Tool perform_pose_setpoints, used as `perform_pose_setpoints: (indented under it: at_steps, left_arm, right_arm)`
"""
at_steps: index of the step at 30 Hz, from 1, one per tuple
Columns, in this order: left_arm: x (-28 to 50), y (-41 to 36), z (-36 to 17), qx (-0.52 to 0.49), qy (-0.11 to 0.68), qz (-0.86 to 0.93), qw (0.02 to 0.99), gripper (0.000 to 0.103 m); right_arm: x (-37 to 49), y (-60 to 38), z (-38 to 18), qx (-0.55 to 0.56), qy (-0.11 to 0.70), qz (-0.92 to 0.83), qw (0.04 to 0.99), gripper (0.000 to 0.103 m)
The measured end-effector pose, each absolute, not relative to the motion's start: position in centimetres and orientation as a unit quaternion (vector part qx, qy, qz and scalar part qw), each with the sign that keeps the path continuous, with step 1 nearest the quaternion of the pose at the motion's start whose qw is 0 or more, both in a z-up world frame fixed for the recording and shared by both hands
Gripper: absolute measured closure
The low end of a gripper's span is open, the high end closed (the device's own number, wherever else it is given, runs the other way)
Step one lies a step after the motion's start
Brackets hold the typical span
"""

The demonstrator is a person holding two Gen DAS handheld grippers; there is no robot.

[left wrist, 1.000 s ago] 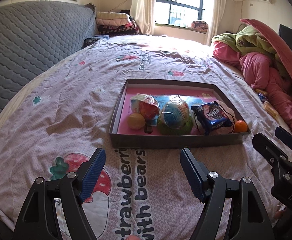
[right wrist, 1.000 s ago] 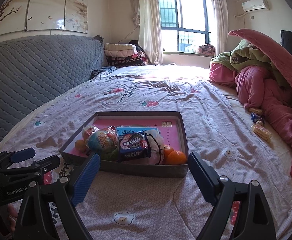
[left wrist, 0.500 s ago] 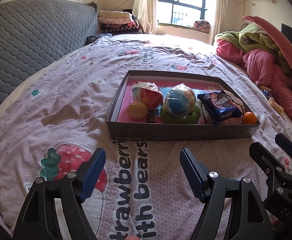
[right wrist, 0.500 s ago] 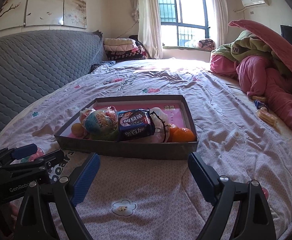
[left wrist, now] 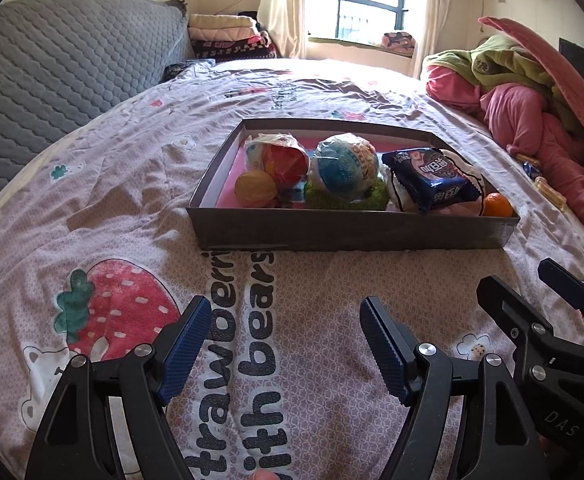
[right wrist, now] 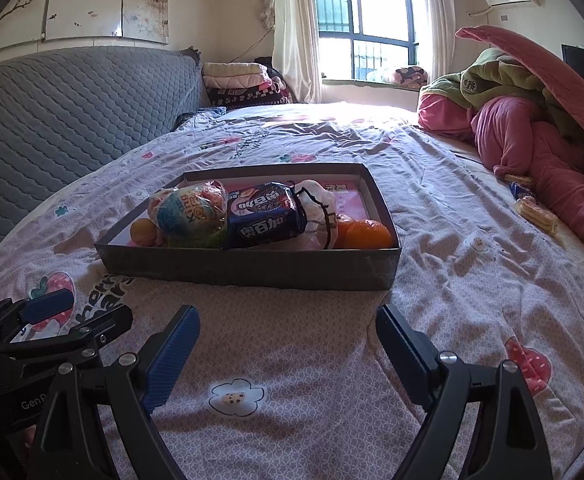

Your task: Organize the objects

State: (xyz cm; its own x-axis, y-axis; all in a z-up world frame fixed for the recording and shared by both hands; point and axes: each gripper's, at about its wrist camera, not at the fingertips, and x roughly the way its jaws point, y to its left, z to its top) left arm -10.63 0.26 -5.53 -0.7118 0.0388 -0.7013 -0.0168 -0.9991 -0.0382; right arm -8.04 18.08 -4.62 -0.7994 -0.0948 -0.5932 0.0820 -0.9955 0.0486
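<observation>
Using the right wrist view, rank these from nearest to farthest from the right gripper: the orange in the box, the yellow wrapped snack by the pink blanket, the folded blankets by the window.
1. Orange: in the box's near right corner, just ahead of the right gripper.
2. Yellow wrapped snack: far right, beside the pink blanket.
3. Folded blankets: at the far end, left of the window.

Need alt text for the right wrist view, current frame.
The open right gripper hovers empty over a bedspread, facing a shallow dark box. In the box lie a blue snack packet, wrapped balls and oranges. The left gripper shows at the lower left; pink blankets are piled at right.
</observation>
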Motion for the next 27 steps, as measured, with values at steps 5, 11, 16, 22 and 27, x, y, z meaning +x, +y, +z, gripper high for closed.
perform_pose_setpoints:
  at_steps: [5,11,16,22,27]
  left_arm:
    - [-11.0,-0.4,-5.8,-0.381,-0.026,0.924,0.013,0.025]
    - [-11.3,-0.3,-6.1,-0.38,-0.022,0.924,0.02,0.025]
    - [-11.4,-0.3,-6.3,-0.38,-0.018,0.925,0.019,0.025]
    - [-11.6,-0.3,-6.5,-0.381,-0.015,0.924,0.015,0.025]
    - [-11.7,-0.3,-6.5,-0.382,-0.017,0.924,0.013,0.025]
  right_arm:
    - [-8.1,18.0,-5.0,0.311,-0.008,-0.949,0.047,0.014]
    - [-8.3,17.7,-5.6,0.319,-0.009,-0.946,0.052,0.014]
    - [-8.2,17.4,-5.9,0.318,-0.005,-0.947,0.051,0.014]
    - [-8.3,17.2,-6.3,0.321,0.0,-0.946,0.052,0.014]
    - [-8.3,17.3,-6.2,0.321,-0.004,-0.946,0.051,0.014]
